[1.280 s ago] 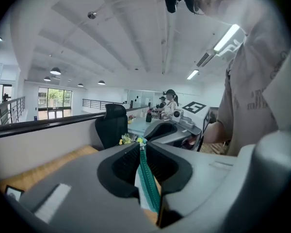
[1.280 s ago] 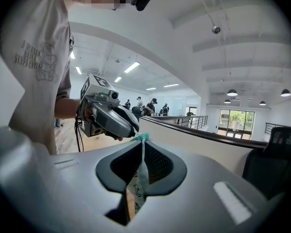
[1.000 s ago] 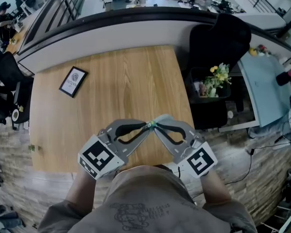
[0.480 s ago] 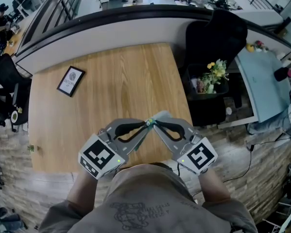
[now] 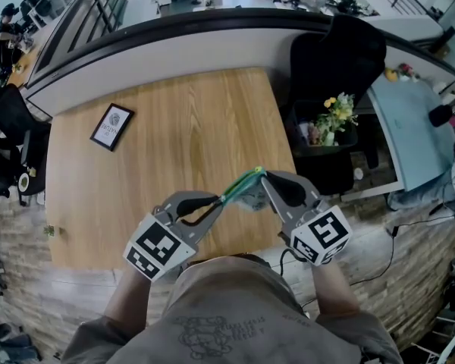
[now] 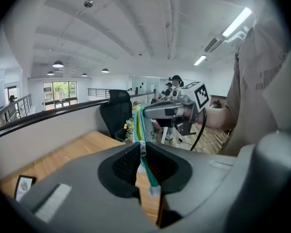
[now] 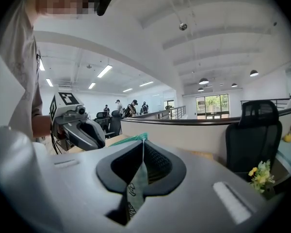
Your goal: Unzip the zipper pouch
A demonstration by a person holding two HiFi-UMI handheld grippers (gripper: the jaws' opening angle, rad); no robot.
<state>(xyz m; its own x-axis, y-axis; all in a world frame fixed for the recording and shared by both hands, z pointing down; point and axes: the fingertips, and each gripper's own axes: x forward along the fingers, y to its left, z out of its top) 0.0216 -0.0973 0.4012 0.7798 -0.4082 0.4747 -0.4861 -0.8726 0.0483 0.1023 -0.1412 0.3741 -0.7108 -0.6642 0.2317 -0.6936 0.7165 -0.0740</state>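
Green-zipped pouch (image 5: 246, 190) held taut over wooden table (image 5: 174, 127), clamped by both: left gripper (image 5: 218, 199) nearer, tilted down; right gripper (image 5: 264, 177) farther, nearly level.

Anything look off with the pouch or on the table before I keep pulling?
Nothing is damaged or spilled. The zipper pouch is stretched taut above the table, clamped between the left gripper and the right gripper. Only oddity: the small framed card lies skewed to the table's edges, far left.
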